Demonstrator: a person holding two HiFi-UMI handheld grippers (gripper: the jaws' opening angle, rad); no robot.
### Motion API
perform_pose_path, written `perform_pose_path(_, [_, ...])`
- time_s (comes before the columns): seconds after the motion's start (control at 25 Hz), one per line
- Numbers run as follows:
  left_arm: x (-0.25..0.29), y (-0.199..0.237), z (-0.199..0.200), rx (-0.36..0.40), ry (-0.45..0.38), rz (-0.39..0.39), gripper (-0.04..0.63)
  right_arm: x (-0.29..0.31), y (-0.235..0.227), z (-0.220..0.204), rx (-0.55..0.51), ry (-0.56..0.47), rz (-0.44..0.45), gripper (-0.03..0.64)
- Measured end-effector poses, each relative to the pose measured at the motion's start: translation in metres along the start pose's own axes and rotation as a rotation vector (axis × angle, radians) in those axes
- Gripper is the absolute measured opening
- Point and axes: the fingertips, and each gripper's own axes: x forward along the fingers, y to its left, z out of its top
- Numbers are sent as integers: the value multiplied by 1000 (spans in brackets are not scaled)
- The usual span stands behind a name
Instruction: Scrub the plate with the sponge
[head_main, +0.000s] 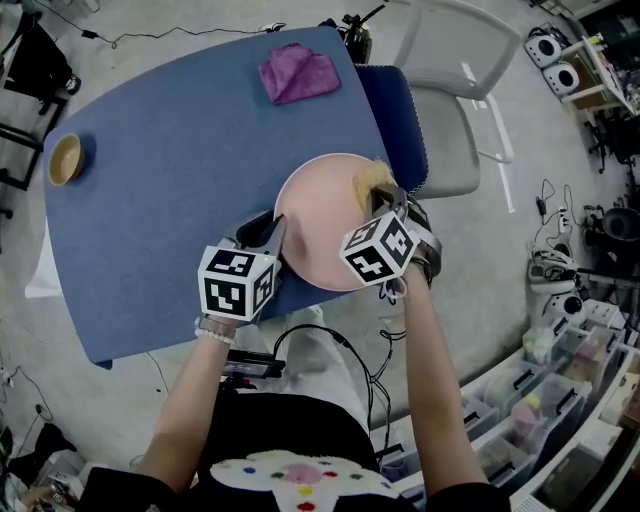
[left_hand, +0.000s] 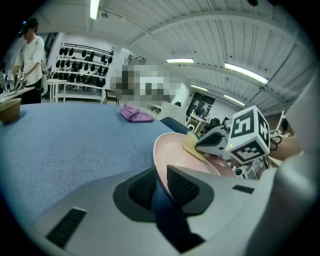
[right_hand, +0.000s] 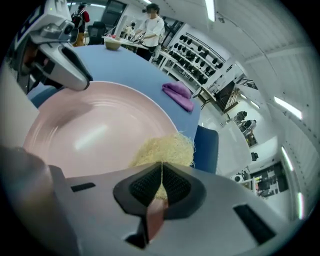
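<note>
A pale pink plate (head_main: 325, 225) is held tilted over the near right edge of the blue table (head_main: 180, 170). My left gripper (head_main: 272, 240) is shut on the plate's near left rim (left_hand: 161, 172). My right gripper (head_main: 385, 200) is shut on a yellow fibrous sponge (head_main: 372, 180) that presses on the plate's far right side. In the right gripper view the sponge (right_hand: 162, 150) lies on the plate's face (right_hand: 95, 130) just past the jaws. In the left gripper view the sponge (left_hand: 191, 145) and right gripper (left_hand: 212, 142) show beyond the plate.
A purple cloth (head_main: 298, 72) lies at the table's far edge. A small tan bowl (head_main: 66, 158) sits at the far left. A grey chair (head_main: 450, 110) stands to the right of the table. Bins and cables crowd the floor at right. A person (left_hand: 27, 60) stands at a distant bench.
</note>
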Motion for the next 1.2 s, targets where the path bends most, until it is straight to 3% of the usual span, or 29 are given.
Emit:
perform_pose_path(0.24, [-1, 0, 0, -29, 1, -3, 74, -11, 6, -19, -119, 66, -29, 12])
perform_pose_path(0.4, [-1, 1, -1, -17, -1, 8, 74, -19, 14, -31, -136, 85, -15, 12])
perform_pose_path(0.72, [0, -1, 0, -7, -1, 12, 73, -44, 41, -53, -89, 86, 84, 12])
perform_pose_path(1.2, [1, 0, 0, -14, -2, 6, 71, -79, 104, -38, -5, -26, 342, 12])
